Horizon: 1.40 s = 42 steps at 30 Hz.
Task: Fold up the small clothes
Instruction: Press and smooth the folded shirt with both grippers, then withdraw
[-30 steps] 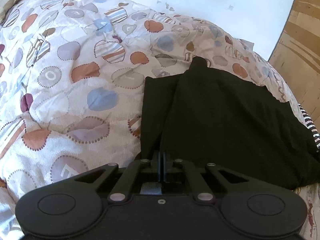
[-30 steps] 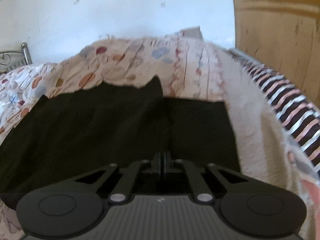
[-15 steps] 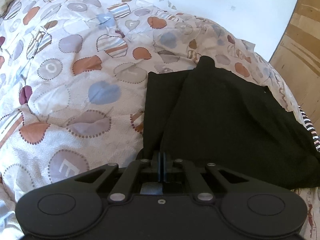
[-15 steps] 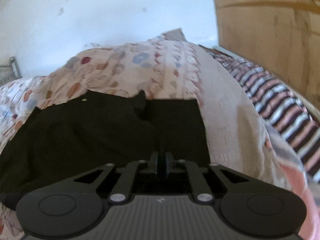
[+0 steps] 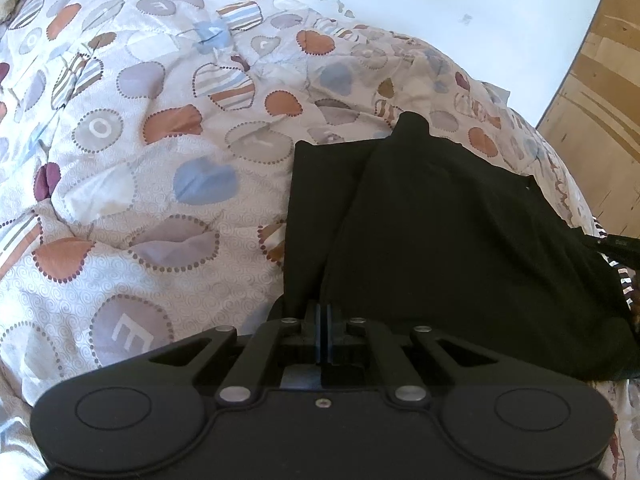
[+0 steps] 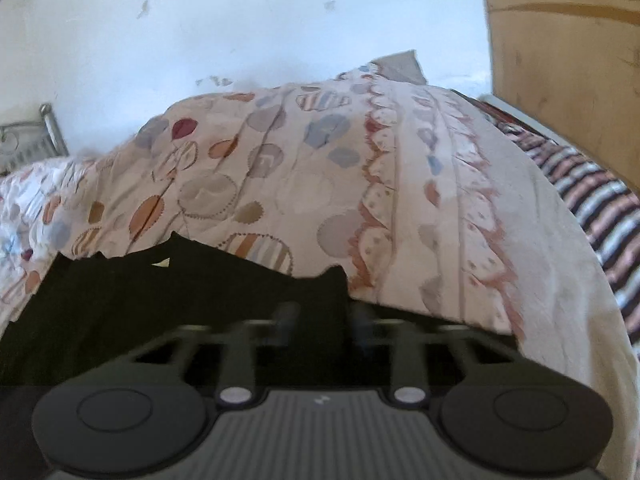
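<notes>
- The black garment [image 5: 460, 240] is matte, smooth cloth, folded so that one layer lies over another with a straight edge running toward 12 o'clock and a small pointed tab at its far end; it lies on a quilted bedspread [image 5: 140, 160], crinkled and pale, printed with dotted hearts and circles in rust, grey and blue.
- The left gripper [image 5: 323, 332], black plastic with bare metal rivets, has its jaws pressed flat together on the garment's near edge; the cloth spreads away from the tips toward 12 and 2 o'clock.
- The right gripper [image 6: 320, 320] is blurred; its jaws stand apart with the garment [image 6: 160, 304] between and under them, a dark tab rising at 12 o'clock; whether the pads touch the cloth I cannot tell.
- In the right wrist view a striped blanket [image 6: 600, 208] lies at 3 o'clock beside the bedspread [image 6: 400, 200]; a white wall [image 6: 240, 32] stands behind; a wooden panel [image 6: 560, 40] at 1 o'clock.
</notes>
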Tool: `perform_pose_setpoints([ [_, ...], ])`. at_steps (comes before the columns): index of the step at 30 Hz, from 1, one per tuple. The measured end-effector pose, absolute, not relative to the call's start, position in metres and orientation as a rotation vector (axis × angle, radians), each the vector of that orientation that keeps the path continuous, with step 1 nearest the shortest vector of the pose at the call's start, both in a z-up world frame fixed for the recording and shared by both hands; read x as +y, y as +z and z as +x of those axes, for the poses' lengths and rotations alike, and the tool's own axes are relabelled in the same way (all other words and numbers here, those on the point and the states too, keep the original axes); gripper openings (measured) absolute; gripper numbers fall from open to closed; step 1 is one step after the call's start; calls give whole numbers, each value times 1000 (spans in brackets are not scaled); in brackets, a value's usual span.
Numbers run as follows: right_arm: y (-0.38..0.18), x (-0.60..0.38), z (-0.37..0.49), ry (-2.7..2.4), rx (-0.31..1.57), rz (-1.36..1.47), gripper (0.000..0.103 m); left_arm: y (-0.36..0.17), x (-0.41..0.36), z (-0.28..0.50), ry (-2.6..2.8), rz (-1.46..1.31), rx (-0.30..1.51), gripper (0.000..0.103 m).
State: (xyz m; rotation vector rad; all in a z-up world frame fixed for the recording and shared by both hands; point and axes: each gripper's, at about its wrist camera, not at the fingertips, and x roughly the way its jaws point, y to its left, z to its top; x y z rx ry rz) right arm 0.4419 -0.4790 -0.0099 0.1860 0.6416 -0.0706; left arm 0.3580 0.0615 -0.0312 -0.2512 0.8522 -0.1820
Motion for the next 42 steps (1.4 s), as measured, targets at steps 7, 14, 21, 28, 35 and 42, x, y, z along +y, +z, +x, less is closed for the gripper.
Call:
perform_pose_setpoints([
  [7, 14, -477, 445, -124, 467, 145, 4, -30, 59, 362, -178, -234, 848, 2],
  [14, -6, -468, 454, -168, 567, 90, 9, -32, 62, 357, -172, -269, 848, 9],
  [21, 17, -443, 435, -107, 536, 19, 69, -25, 58, 349, -184, -292, 850, 51],
  [28, 24, -383, 429, 27, 531, -135, 88, -8, 42, 332, -170, -256, 824, 95],
  [35, -4, -330, 449, 104, 604, -223, 94, -4, 34, 324, -104, -189, 833, 101],
  [42, -23, -317, 473, -14, 611, -245, 102, -2, 34, 327, -68, -179, 829, 102],
])
